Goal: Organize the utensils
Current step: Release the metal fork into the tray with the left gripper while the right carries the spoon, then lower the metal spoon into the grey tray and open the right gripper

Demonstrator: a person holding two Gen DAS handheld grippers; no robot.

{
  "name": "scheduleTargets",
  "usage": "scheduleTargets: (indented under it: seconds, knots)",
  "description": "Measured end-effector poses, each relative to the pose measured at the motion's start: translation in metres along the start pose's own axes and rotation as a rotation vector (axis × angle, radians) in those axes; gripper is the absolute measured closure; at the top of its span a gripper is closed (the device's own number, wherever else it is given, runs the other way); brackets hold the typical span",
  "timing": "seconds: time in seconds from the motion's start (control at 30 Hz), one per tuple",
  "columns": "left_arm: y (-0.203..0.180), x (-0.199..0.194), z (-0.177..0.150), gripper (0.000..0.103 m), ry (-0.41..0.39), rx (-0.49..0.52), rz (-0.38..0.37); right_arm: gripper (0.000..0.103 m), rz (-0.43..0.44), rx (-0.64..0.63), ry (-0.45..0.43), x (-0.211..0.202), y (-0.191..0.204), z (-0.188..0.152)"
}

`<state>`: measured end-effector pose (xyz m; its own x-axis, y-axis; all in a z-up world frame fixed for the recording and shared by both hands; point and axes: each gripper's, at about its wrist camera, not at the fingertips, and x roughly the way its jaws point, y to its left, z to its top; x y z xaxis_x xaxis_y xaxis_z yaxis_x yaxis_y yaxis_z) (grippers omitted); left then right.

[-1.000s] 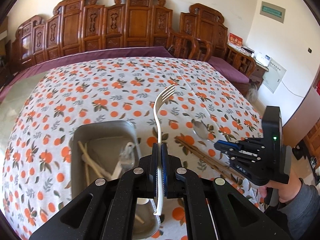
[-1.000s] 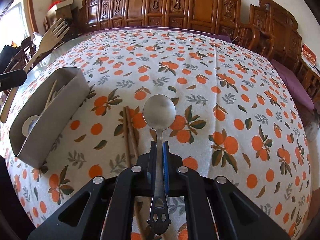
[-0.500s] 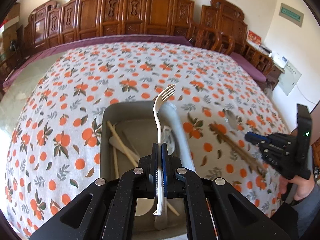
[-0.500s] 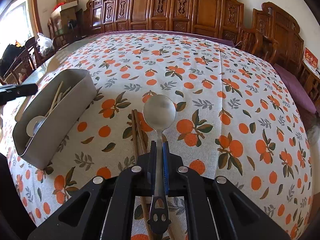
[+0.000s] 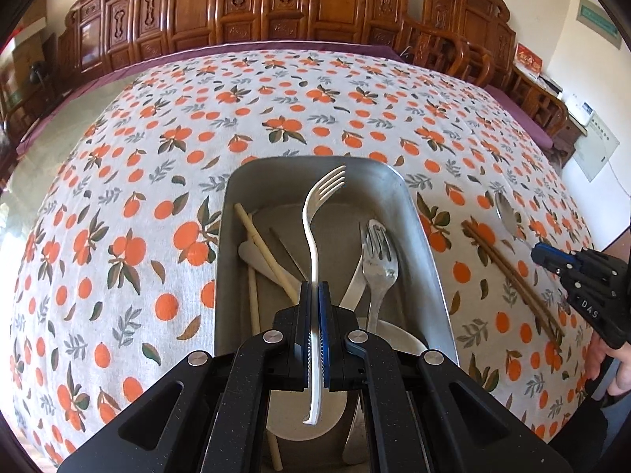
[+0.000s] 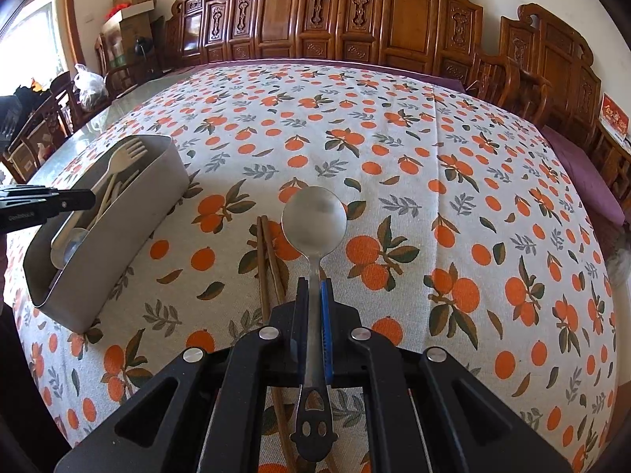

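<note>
- left gripper [image 5: 314, 295]: fingers closed tight on the handle of a cream plastic fork [image 5: 315, 236], tines pointing far, held above the open grey metal bin [image 5: 426, 236].
- the bin sits on the orange-print tablecloth [image 5: 157, 157], toward the left side of the table in the right wrist view [image 6: 130, 213].
- in the bin: a metal fork [image 5: 378, 260] on the right, pale chopsticks [image 5: 264, 248] on the left, a pale flat spoon [image 5: 252, 256] under them, a round white piece [image 5: 394, 339] at the near end.
- right gripper [image 6: 314, 295]: fingers closed on the stem of a metal spoon [image 6: 314, 216], bowl pointing far, over the cloth, right of the bin.
- brown wooden chopsticks [image 6: 268, 260] lie on the cloth just left of the spoon, near ends running under the right gripper.
- carved wooden chairs [image 6: 355, 19] line the far edge of the table.
</note>
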<state>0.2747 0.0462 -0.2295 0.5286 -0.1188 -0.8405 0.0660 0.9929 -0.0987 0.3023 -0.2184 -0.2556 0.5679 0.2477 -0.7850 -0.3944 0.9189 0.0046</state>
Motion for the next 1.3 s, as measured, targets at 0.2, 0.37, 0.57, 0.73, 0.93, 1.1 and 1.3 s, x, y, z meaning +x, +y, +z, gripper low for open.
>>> scheduleTargets:
  seconds: [0.2, 0.37, 0.57, 0.73, 0.93, 1.1, 1.3]
  knots:
    - [-0.005, 0.008, -0.001, 0.1, 0.023, 0.014, 0.01, 0.096, 0.0, -0.001, 0.001, 0.0, 0.0, 0.0]
    - [-0.006, 0.003, 0.001, 0.089, 0.007, 0.014, 0.015, 0.096, 0.001, 0.0, 0.0, 0.0, 0.0, 0.0]
    - [-0.005, -0.012, 0.004, 0.071, -0.039, 0.023, 0.034, 0.096, 0.008, -0.001, -0.002, -0.002, 0.002, -0.001]
    - [-0.009, -0.032, 0.007, 0.059, -0.091, 0.043, 0.044, 0.096, 0.022, -0.012, -0.015, -0.011, 0.012, -0.001]
    - [-0.011, -0.055, 0.009, 0.036, -0.146, 0.047, 0.047, 0.096, 0.032, -0.059, -0.03, -0.025, 0.033, 0.003]
    - [-0.006, -0.066, 0.007, 0.022, -0.17, 0.042, 0.046, 0.096, 0.034, -0.091, -0.043, -0.037, 0.05, 0.008]
    - [0.008, -0.071, 0.002, 0.021, -0.165, 0.017, 0.03, 0.096, 0.052, -0.095, -0.056, -0.051, 0.072, 0.01]
